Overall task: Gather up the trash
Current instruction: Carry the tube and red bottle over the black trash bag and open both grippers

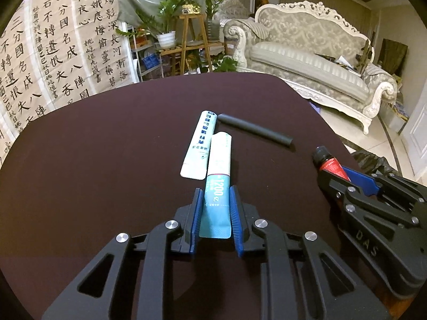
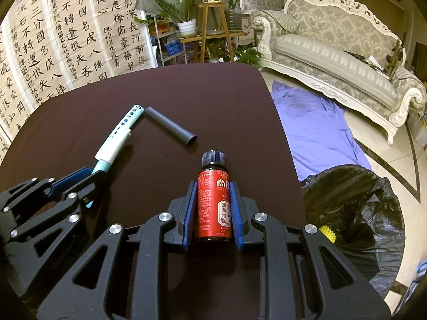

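My left hand-held gripper (image 1: 215, 208) is clamped on the crimped tail of a teal tube (image 1: 217, 184); it looks soft and light, so I judge a low, flat pinch best. My right hand-held gripper (image 2: 213, 208) is closed around the label of a small red bottle (image 2: 213, 200), probably rigid and slick, gripped mid-body. On the worktop (image 1: 106, 160) lie a white tube (image 1: 198, 144) and a black sleeve (image 1: 254, 130). The black bin bag (image 2: 355, 205) waits on the floor beside it.

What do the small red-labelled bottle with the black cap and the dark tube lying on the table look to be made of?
Small red-labelled bottle: probably dark glass or plastic under a glossy printed label, with a ribbed plastic-looking cap. Dark grey tube: matte, hollow at its open end, likely rubber or plastic.
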Action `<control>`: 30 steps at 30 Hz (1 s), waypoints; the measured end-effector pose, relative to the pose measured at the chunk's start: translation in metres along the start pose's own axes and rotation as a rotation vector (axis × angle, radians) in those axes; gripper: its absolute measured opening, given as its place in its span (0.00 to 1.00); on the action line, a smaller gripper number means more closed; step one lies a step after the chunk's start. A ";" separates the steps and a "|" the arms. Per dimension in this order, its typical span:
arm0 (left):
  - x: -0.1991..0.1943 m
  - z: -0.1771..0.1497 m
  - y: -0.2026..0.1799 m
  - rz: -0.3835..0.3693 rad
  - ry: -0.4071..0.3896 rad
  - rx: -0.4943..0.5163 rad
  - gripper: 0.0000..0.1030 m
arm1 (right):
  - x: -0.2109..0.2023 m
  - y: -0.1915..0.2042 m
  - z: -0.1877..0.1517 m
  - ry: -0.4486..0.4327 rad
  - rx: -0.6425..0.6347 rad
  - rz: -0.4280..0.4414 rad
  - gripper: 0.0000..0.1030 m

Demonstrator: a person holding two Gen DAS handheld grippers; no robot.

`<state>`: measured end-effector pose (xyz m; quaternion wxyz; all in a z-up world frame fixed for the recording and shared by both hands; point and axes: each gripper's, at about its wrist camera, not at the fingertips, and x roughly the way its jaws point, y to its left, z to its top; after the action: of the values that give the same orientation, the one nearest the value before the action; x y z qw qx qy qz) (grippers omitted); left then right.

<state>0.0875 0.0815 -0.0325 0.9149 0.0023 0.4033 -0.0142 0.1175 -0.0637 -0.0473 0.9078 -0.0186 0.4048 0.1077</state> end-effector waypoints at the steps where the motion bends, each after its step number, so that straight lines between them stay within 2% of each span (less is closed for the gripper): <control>1: -0.003 -0.002 0.001 0.002 -0.006 -0.002 0.21 | -0.001 0.001 -0.001 -0.002 -0.002 0.000 0.23; 18: -0.036 -0.018 -0.004 0.004 -0.063 -0.021 0.21 | -0.038 0.002 -0.025 -0.048 -0.008 -0.012 0.23; 30: -0.056 -0.014 -0.045 -0.048 -0.132 0.032 0.21 | -0.077 -0.044 -0.040 -0.114 0.058 -0.094 0.23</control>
<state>0.0379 0.0376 -0.0004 0.9388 0.0065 0.3416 -0.0429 0.0474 -0.1258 -0.0196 0.9336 -0.0051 0.3540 0.0543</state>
